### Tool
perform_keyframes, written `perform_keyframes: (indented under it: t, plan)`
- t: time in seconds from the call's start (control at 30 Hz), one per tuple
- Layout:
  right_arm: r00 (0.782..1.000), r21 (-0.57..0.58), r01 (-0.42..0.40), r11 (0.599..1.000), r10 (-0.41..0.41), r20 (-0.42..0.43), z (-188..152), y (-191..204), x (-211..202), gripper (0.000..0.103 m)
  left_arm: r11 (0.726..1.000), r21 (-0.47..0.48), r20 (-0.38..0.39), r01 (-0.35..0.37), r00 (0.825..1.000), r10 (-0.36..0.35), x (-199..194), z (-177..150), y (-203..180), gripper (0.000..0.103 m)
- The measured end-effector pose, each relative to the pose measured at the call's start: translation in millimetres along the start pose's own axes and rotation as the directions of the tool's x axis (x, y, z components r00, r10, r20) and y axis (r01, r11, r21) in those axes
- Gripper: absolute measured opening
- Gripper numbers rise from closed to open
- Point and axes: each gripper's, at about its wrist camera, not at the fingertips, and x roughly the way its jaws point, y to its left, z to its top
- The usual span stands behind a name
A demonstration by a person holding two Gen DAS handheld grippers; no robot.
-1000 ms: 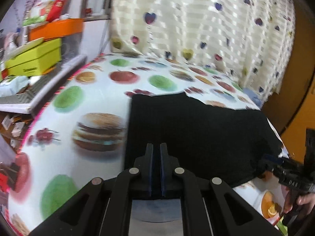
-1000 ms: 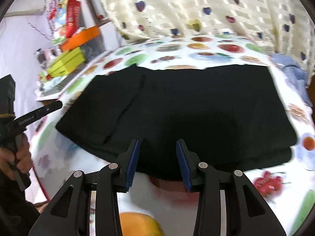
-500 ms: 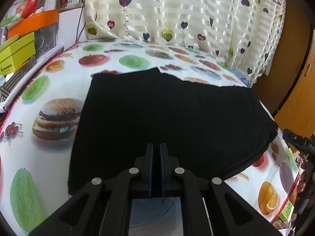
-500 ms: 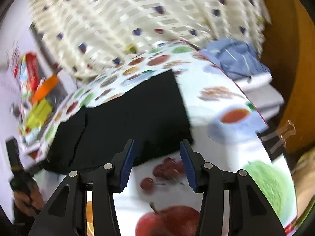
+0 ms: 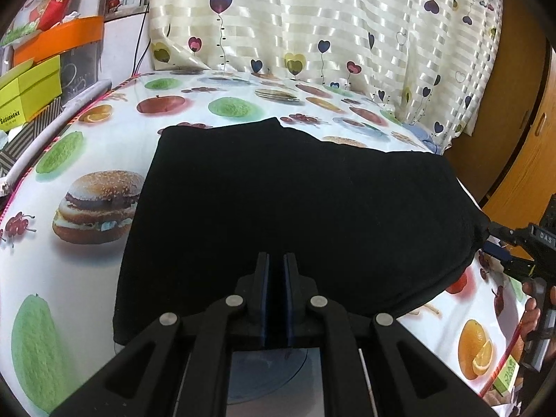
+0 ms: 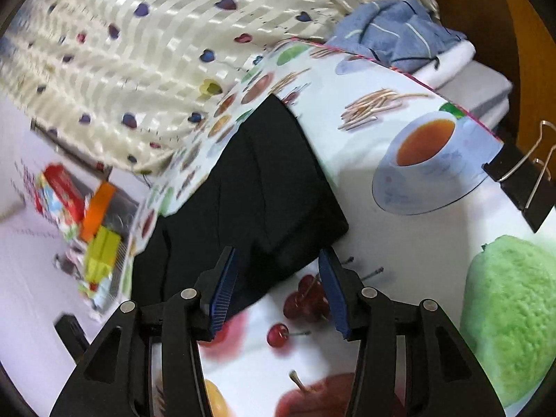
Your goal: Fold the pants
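Observation:
The black pants point(image 5: 295, 201) lie folded flat on the table with the fruit-print cloth point(image 5: 87, 253). My left gripper point(image 5: 276, 260) is shut, low over the near edge of the pants; nothing shows between its pads. My right gripper point(image 6: 278, 271) is open, its fingers either side of the near right corner of the pants point(image 6: 278, 201), just above the cloth. In the left wrist view the right gripper point(image 5: 500, 243) shows at the right end of the pants, held by a hand.
A binder clip point(image 6: 524, 180) holds the cloth at the table's right edge. Blue and white folded laundry point(image 6: 392, 38) lies past the far corner. Yellow and orange boxes point(image 5: 31, 80) stand left of the table. A heart-print curtain point(image 5: 312, 27) hangs behind.
The right gripper has swung from the front edge of the pants round to their right end, staying open. The left gripper's view has moved right over the pants and settled.

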Motion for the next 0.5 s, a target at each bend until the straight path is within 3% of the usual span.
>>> perform_keyframes:
  t: [0.17, 0.4, 0.5]
  plan:
    - [0.998, 0.079, 0.023, 0.997, -0.027, 0.051, 1.6, -5.2, -3.8, 0.050, 1.000, -0.009, 0.000, 0.012, 1.000, -0.012, 0.5, 0.8, 2.2, 0.010]
    - [0.982, 0.105, 0.147, 0.984, -0.158, 0.107, 7.1, 1.3, -2.9, 0.050, 0.999, -0.021, 0.001, 0.027, 1.000, -0.027, 0.5, 0.5, 4.6, 0.010]
    - [0.963, 0.075, 0.232, 0.970, -0.240, 0.124, 5.5, 12.3, 2.5, 0.050, 0.999, -0.022, 0.001, 0.027, 1.000, -0.027, 0.4, 0.3, 4.5, 0.010]
